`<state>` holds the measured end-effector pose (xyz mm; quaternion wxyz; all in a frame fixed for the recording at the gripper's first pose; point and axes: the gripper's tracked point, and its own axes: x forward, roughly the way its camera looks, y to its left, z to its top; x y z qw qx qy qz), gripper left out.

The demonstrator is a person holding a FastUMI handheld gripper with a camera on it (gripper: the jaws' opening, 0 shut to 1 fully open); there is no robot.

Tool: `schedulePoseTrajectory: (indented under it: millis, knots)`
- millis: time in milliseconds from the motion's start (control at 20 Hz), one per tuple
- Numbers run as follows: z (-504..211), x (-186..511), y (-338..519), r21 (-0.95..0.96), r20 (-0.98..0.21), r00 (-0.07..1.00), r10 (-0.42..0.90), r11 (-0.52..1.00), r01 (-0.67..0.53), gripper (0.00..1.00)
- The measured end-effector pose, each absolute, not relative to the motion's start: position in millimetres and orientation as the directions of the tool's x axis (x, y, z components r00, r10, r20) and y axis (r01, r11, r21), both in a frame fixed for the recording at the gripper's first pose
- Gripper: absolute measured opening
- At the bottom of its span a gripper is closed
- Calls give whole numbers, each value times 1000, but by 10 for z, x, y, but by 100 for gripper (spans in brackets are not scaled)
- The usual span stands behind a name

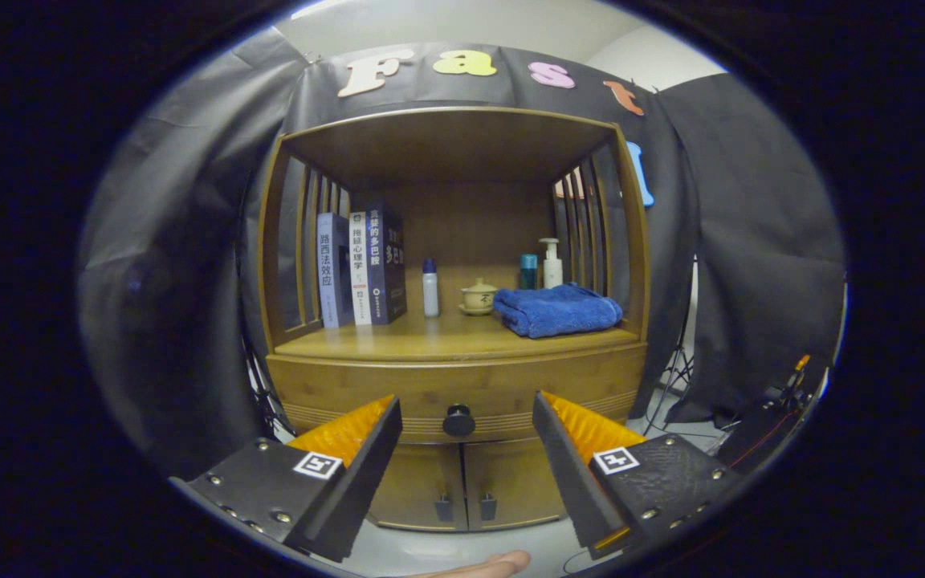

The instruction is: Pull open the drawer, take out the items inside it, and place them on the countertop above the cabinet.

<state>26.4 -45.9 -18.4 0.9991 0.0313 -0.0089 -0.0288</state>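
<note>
My jaws (466,449) stand spread wide with nothing between them but air, and the dark round knob (458,421) of the drawer (454,389) sits in the gap, a little beyond the fingertips (389,417) and roughly centred, perhaps a touch nearer my left one. The drawer is closed, so whatever I am meant to lift out is hidden from me; I cannot tell what it is or how many things there are. The first risk is the approach — if I drift sideways as I close in, one finger could strike the drawer front or clip the knob off-centre, and then the pinch would slide off the rounded knob when I pull. A pull that is not straight back could bind the drawer in its runners, or tug the whole cabinet (454,482) toward me. Just below the knob are two small doors with handles (466,507) of their own; dropping low would put me on the wrong thing. The worktop (398,341) above the drawer is already busy beyond my jaws: books (362,269) past my left finger, a small bottle (429,287) and a lidded cup (478,297) straight ahead, a folded blue towel (559,311) past my right finger with two more bottles behind it — so setting things down carelessly could topple the bottle or the cup, and the free strip along the front edge looks the safer landing place
</note>
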Motion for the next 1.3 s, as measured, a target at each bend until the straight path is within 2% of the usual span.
schedulePoseTrajectory:
  millis: [300,450,600,800,900,1100,1300]
  knots:
    - [-224,785,-405,20,73,997,-19,1000,17,98]
    - [-445,1101,-395,69,66,998,5,998,-9,98]
    - [-738,1376,-441,120,47,998,-30,992,24,99]
    - [-1029,1624,-345,51,0,1000,-22,998,22,99]
    - [-1163,1652,-461,6,-51,996,-79,997,80,88]
    - [-1135,1727,-331,21,-12,999,-33,999,33,67]
    - [-1194,1723,-302,-10,-88,993,-73,997,73,43]
